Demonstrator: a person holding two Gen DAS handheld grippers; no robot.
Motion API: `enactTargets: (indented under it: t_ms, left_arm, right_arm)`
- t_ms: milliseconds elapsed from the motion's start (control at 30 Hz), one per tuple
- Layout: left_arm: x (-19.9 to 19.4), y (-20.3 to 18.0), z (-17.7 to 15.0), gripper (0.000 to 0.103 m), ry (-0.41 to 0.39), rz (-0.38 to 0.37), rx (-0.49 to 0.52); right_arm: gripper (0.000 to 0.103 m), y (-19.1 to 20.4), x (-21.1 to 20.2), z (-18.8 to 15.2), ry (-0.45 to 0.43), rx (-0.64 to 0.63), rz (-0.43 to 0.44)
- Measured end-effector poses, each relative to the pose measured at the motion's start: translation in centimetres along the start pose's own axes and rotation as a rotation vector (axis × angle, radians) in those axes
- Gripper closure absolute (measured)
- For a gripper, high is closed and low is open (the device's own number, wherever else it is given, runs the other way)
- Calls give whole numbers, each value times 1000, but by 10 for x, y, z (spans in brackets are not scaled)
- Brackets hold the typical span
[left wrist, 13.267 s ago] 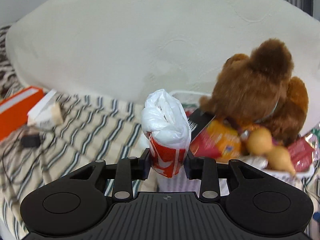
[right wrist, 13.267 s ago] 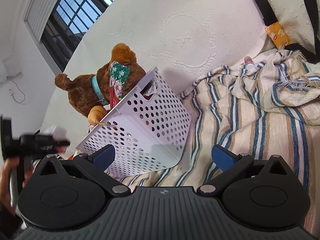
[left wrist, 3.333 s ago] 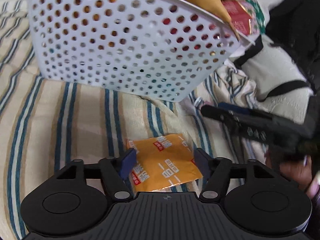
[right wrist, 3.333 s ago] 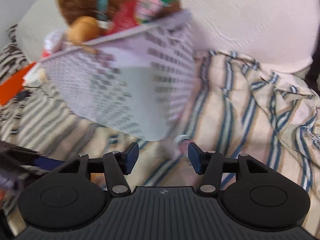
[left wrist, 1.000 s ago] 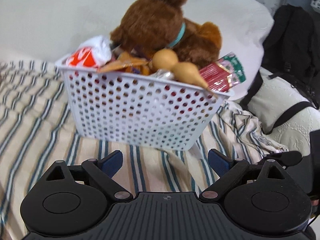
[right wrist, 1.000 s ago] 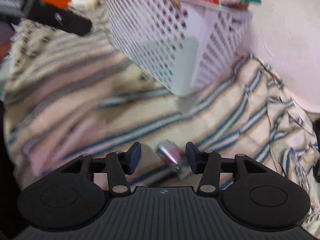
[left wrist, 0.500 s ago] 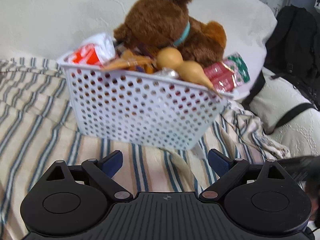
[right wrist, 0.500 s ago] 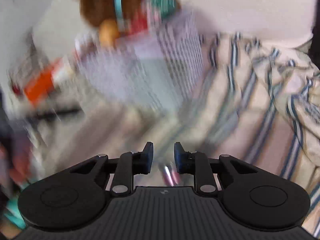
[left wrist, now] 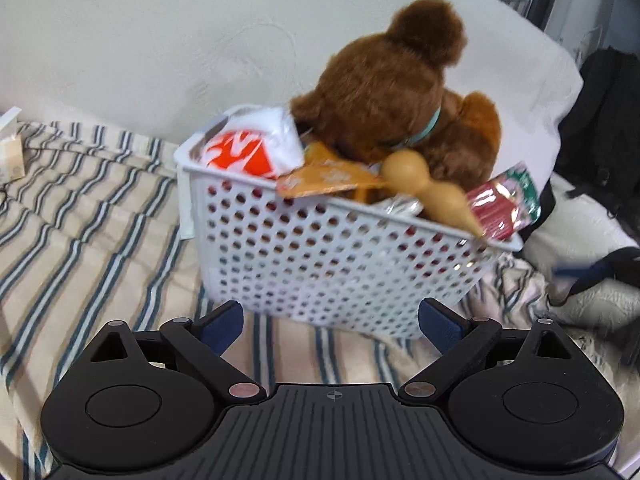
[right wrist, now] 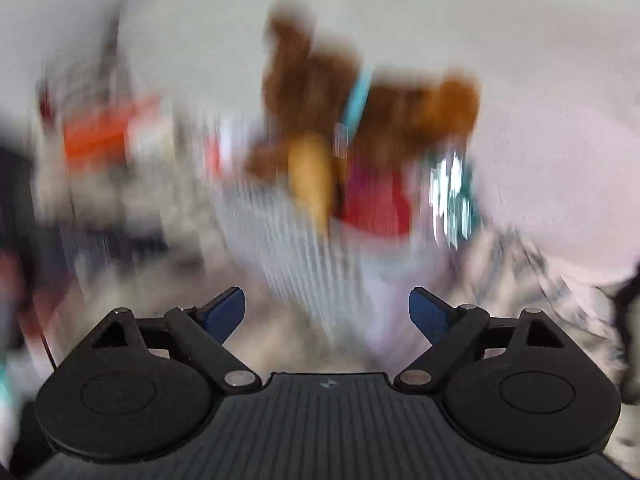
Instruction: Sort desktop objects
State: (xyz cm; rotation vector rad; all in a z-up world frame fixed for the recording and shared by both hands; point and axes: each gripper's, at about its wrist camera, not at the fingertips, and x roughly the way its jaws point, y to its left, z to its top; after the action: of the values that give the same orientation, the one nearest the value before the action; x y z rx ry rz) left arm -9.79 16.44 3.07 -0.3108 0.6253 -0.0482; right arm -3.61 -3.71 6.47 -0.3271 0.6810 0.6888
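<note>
White perforated basket [left wrist: 340, 256] is seen on the striped blanket [left wrist: 80, 216], tilted, its long axis running from upper left to lower right in the left wrist view. It is packed above the rim: brown plush bear [left wrist: 400, 92] at the back, a white and orange bag [left wrist: 248, 148] at the basket's left corner, an orange packet [left wrist: 324, 180] in front of the bear, a tan gourd [left wrist: 428, 192] lying over the near rim with its narrow end pointing to the basket's right corner, and a red and green packet [left wrist: 504, 204] at that right corner. A white pillow [left wrist: 160, 40] is seen behind the basket.

Left gripper [left wrist: 331, 322] is noted just in front of the basket's near wall, directly below it in frame, jaws spread wide, nothing between them.

Right gripper [right wrist: 326, 312] is noted facing the same basket [right wrist: 280, 248] from the basket's right end, with the bear [right wrist: 316, 80] and gourd [right wrist: 312, 176] ahead and above the fingertips. Its jaws are opening; no object can be made out between them, though the view is badly smeared by motion.

No loose item is seen on the blanket beside the basket in either view. Judgement: the basket is about equally near both tools, dead ahead of each; whichever item comes next, the drop lies forward and upward over the near rim, and room is left mainly at the basket's front edge.
</note>
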Motion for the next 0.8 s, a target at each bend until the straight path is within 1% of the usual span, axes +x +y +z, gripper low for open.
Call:
enactTargets:
  t_ms: [67,100,133,167,200,233,267,300,333,367,400,467,500,600,667,700,733,800]
  left_arm:
    - [5,2,-2,3,18,-8,-14]
    - [7,3,-2,3,21,-14,-19]
    - [7,2,-3,3,24,-20,-18]
    - [7,0,-4,3,25,-21,-14]
    - [7,-1,-5,3,24,-22,-11]
    - [6,-3,-6,3,24,-23,-6]
    - [5,-5,-7,3,25,-25,-1]
    - [4,-6,-8,3,27,-23,1]
    - [2,-7,-9,3,27,-22,2]
    - [0,-8,-10,3,28,-22,3]
    - [-1,-8,-11,3,29,-22,4]
    - [-3,-8,-12,3,31,-21,10]
    - [-3,-8,-13,3,31,-18,8]
    - [-3,-8,-13,3,38,-29,-11]
    - [-7,-9,-14,3,34,-31,-12]
    - [-8,-10,-14,3,30,-30,-4]
    - [-10,-11,-14,3,25,-23,2]
    - [-11,-11,-13,3,17,-17,1]
  right_arm:
    - [13,0,9,-27,107,-29,-2]
    - [16,0,13,-37,138,-38,-17]
    - [22,-2,18,-45,163,-48,-24]
    - [26,-4,22,-51,184,-42,-10]
    - [33,-6,27,-54,205,-25,6]
    - [36,-8,32,-57,224,-9,19]
    - [37,-10,35,-62,246,-4,12]
    - [47,-11,45,-65,273,-8,-9]
    - [58,-10,53,-69,310,-8,-38]
    - [58,-11,57,-74,326,7,-40]
    - [58,-13,55,-79,310,34,-34]
    - [66,-17,47,-82,292,82,-23]
    - [79,-18,43,-84,281,113,-20]
    - [80,-22,30,-89,236,204,-57]
    - [80,-30,13,-86,181,293,-80]
    - [80,-35,2,-80,142,340,-73]
    - [80,-40,-12,-69,85,383,-64]
    - [80,-48,-37,-40,-24,445,-45]
